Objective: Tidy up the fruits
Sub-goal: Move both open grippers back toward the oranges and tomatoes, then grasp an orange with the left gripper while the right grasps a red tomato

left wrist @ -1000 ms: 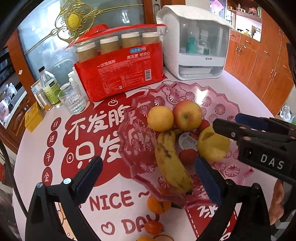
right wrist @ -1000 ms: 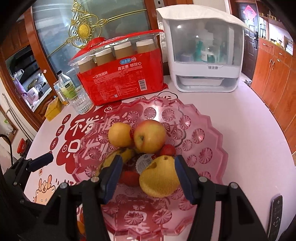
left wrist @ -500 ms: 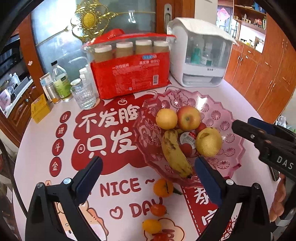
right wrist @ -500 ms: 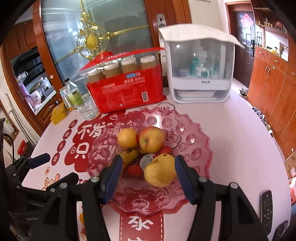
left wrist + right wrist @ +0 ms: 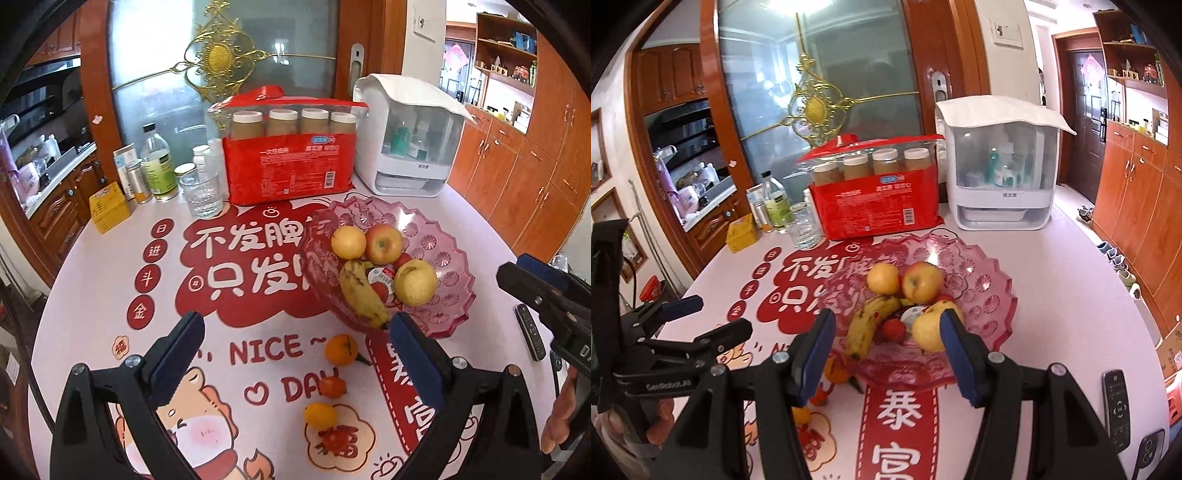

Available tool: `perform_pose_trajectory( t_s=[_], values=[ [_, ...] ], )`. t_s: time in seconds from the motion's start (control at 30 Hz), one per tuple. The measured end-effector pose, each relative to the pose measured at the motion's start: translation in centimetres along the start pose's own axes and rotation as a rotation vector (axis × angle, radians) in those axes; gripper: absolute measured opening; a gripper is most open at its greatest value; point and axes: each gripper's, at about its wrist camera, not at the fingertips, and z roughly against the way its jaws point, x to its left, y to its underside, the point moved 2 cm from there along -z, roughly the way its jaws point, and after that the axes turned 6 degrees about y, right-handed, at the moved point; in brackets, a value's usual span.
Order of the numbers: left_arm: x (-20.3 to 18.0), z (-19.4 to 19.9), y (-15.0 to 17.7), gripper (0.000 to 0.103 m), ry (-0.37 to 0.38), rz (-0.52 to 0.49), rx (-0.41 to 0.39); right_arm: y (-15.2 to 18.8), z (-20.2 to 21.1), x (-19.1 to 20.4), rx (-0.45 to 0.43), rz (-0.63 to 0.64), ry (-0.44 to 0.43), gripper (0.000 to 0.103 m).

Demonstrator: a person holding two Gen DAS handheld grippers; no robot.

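A pink glass fruit bowl holds a banana, an apple, an orange-yellow fruit, a yellow pear and small red fruits. On the mat in front of the bowl lie a tangerine, a small red tomato and a small yellow fruit. My left gripper is open and empty above the loose fruits. My right gripper is open and empty, held back from the bowl's near rim.
A red pack of paper cups, a white dispenser box, a glass, bottles and a yellow box stand at the back. Remote controls lie at the right edge of the table.
Both grippers have pulled back and up from the bowl. The pear lies in the bowl, clear of the right jaws. More of the table and the loose fruits show.
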Motion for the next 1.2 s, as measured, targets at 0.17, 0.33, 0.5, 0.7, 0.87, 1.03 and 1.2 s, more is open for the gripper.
perform_pose_trajectory(
  t_s=[0.17, 0.33, 0.5, 0.7, 0.87, 1.03, 1.2],
  values=[
    [0.6, 0.5, 2.1, 0.100, 0.016, 0.031, 0.017, 1.9, 1.2, 1.2, -0.006, 0.013, -0.022, 0.059],
    [1.2, 0.5, 4.7, 0.100, -0.006, 0.046, 0.020, 4.9, 1.4, 3.1, 0.009, 0.063, -0.031, 0.059],
    [2.6, -0.6, 7.3, 0.100, -0.026, 0.072, 0.058, 8.7, 0.8, 4.9, 0.048, 0.122, -0.048, 0.059],
    [3.7, -2.7, 9.8, 0.100, -0.060, 0.075, 0.116, 13.1, -1.8, 7.0, 0.162, 0.163, -0.091, 0.059],
    [4.1, -3.8, 11.3, 0.100, -0.085, 0.065, 0.150, 15.2, -3.5, 8.4, 0.221, 0.187, -0.123, 0.059],
    [5.0, -4.5, 12.0, 0.100, -0.081, 0.090, 0.174, 16.2, -5.3, 9.3, 0.259, 0.201, -0.140, 0.059],
    [5.8, -4.9, 12.5, 0.100, -0.083, 0.107, 0.183, 16.7, -6.7, 9.9, 0.283, 0.212, -0.152, 0.059]
  ],
)
